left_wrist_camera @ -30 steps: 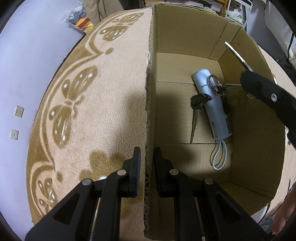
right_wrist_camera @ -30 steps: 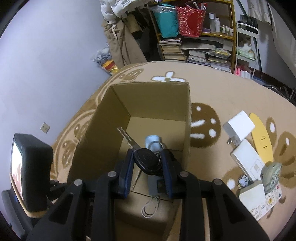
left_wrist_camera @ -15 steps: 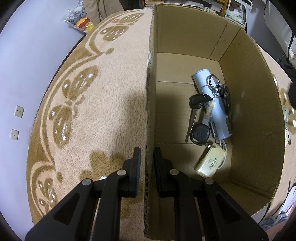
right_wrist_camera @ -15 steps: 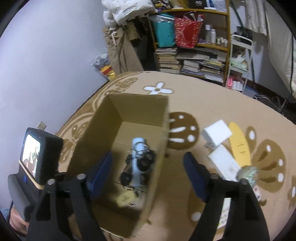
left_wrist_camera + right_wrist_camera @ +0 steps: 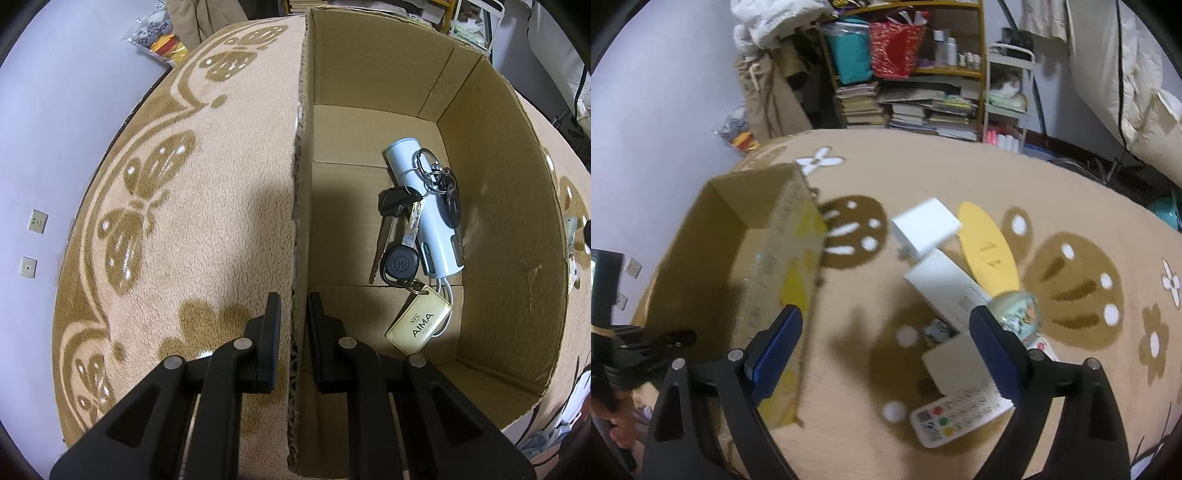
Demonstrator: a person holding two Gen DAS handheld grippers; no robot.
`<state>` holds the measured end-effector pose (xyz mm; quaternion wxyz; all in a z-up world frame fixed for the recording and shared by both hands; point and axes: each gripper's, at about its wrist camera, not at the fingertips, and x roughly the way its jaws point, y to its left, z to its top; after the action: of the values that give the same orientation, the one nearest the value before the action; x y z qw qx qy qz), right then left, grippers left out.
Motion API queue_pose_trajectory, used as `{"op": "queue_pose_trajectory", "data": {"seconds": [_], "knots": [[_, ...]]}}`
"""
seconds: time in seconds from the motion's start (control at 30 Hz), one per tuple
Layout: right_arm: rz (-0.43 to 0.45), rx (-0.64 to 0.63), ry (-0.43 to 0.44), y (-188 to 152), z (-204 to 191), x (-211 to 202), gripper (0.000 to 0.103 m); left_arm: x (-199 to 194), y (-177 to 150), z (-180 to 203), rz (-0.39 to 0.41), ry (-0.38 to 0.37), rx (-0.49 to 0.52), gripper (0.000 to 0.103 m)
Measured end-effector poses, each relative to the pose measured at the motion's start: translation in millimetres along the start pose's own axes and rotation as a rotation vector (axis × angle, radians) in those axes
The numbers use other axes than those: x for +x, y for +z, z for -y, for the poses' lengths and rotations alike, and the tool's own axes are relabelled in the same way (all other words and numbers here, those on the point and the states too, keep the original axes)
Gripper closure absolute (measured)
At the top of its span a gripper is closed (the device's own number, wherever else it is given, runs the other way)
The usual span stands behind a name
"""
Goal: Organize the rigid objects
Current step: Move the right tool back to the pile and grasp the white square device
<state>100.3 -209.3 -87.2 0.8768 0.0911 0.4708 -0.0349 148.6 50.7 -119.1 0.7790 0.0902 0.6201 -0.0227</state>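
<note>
My left gripper (image 5: 292, 321) is shut on the near left wall of an open cardboard box (image 5: 524, 229), one finger on each side of the wall. Inside on the box floor lie a pale blue cylinder device (image 5: 424, 206), a bunch of keys (image 5: 400, 258) and a yellow AIMA tag (image 5: 419, 325). My right gripper (image 5: 886, 347) is open and empty, above the rug to the right of the box (image 5: 738, 258). Beyond its fingers lie two white blocks (image 5: 925, 225), a yellow oval card (image 5: 988, 251), a round green item (image 5: 1019, 314) and a white remote (image 5: 956, 410).
A beige rug (image 5: 184, 221) with brown patterns covers the floor. Bookshelves (image 5: 905, 74) with books, bags and clothes stand against the far wall. A person's hand (image 5: 613, 432) and the other gripper's body show at the lower left of the right wrist view.
My right gripper opened and let the keys drop into the box, then swung right, away from the box and over the rug items. The left gripper kept its hold on the wall.
</note>
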Motion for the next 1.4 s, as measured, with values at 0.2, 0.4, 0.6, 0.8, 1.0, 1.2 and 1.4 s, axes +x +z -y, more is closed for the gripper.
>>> {"op": "queue_pose_trajectory", "data": {"seconds": [0.2,0.4,0.6,0.8,1.0,1.2,1.4], "knots": [[-0.049,0.048,-0.024,-11.5,21.1,17.3,0.007,0.3,-0.3,0.2,0.0,0.0,0.001,0.089],[-0.086,0.079,-0.061,-23.5,34.7,33.1,0.007,0.5,-0.4,0.3,0.0,0.003,0.002,0.089],[-0.096,0.122,-0.057,-32.2,47.9,44.5,0.007,0.6,-0.5,0.8,0.001,0.003,0.003,0.089],[-0.085,0.136,-0.066,-37.2,51.3,51.0,0.007,0.6,-0.4,-0.1,-0.002,-0.001,0.0,0.089],[-0.076,0.1,-0.103,-39.6,45.3,57.4,0.007,0.8,-0.7,-0.7,-0.002,0.0,0.003,0.089],[-0.074,0.07,-0.139,-40.4,40.0,59.1,0.009,0.9,-0.3,-2.0,-0.001,0.0,0.005,0.089],[-0.082,-0.02,-0.25,-45.9,29.1,63.7,0.024,0.9,-0.5,-1.3,-0.001,0.004,0.008,0.089]]}}
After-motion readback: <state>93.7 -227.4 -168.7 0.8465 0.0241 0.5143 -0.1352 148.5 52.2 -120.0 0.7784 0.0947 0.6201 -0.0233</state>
